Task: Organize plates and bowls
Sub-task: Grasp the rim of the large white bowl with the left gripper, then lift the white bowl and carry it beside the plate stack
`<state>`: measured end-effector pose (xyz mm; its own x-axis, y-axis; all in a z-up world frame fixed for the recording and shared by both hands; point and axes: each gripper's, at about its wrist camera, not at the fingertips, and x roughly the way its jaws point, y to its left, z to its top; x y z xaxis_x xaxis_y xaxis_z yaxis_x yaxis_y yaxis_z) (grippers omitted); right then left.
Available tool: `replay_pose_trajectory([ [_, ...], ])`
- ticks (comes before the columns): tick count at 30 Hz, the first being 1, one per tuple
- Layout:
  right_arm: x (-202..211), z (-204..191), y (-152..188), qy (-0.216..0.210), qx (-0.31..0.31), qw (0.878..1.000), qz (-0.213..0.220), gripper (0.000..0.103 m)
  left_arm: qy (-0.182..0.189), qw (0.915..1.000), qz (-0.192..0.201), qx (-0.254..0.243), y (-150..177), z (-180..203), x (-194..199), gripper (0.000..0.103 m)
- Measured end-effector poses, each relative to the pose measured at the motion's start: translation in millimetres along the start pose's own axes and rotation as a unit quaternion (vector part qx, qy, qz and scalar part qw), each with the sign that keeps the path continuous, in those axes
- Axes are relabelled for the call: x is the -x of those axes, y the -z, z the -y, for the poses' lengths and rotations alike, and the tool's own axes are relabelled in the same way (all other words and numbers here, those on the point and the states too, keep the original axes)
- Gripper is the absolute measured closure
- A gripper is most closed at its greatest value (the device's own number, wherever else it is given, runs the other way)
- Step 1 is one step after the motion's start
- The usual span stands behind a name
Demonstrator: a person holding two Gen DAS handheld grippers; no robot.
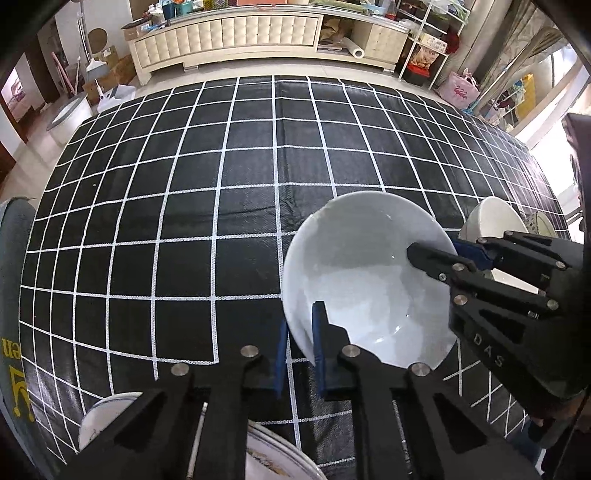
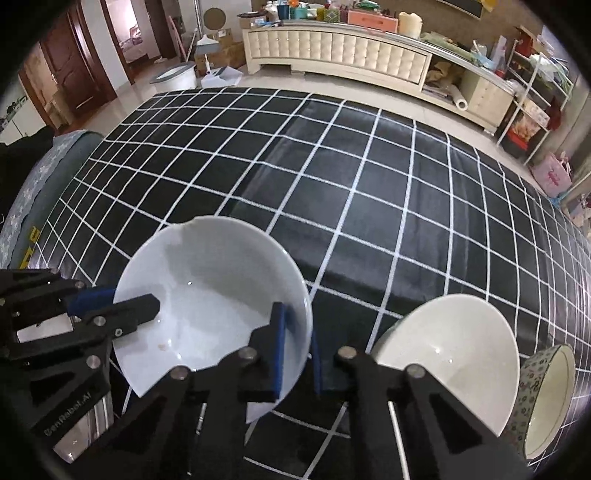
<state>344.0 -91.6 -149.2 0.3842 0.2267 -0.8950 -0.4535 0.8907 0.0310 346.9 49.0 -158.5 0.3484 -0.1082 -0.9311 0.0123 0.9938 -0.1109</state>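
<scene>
Both grippers have hold of the same white bowl (image 1: 369,280), one on each side of its rim. The left gripper (image 1: 300,350) has its blue-padded fingers (image 1: 317,332) closed over the near edge, one pad inside and one outside the wall. The right gripper (image 2: 297,350) pinches the opposite edge the same way, fingers drawn in tight on the rim. The bowl sits tilted, its mouth turned up and toward the cameras; whether it touches the cloth I cannot tell. In the right wrist view its far rim shows a small chip.

Just beside it on the right stands a second white bowl (image 2: 454,354), and touching that one, at the table's edge, a patterned bowl (image 2: 546,398) tipped on its side. Below the left gripper lie the rims of two more dishes, a plate (image 1: 99,417) and a larger plate (image 1: 277,458).

The black checked tablecloth (image 1: 221,184) stretches away bare ahead of the bowls, all the way to its far edge, with a long cream cabinet (image 1: 240,33) on the floor beyond.
</scene>
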Motion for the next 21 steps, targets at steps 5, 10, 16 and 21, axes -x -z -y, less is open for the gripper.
replay_pose_trajectory([
  [5, 4, 2, 2, -0.003, -0.021, 1.000, 0.009, 0.089, -0.017, 0.9998, -0.002, -0.003, 2, 4, -1, 0.093],
  [10, 16, 4, 4, -0.003, -0.027, 0.999, 0.018, 0.089, -0.013, 0.9999, -0.002, 0.006, 2, 10, 5, 0.093],
  [16, 43, 3, 6, -0.003, -0.037, 0.999, 0.034, 0.089, -0.021, 0.9997, 0.010, -0.007, 5, 19, 27, 0.093],
  [21, 74, -4, 15, 0.001, -0.037, 0.998, 0.047, 0.089, -0.018, 0.9995, 0.025, -0.010, 11, 27, 54, 0.093],
])
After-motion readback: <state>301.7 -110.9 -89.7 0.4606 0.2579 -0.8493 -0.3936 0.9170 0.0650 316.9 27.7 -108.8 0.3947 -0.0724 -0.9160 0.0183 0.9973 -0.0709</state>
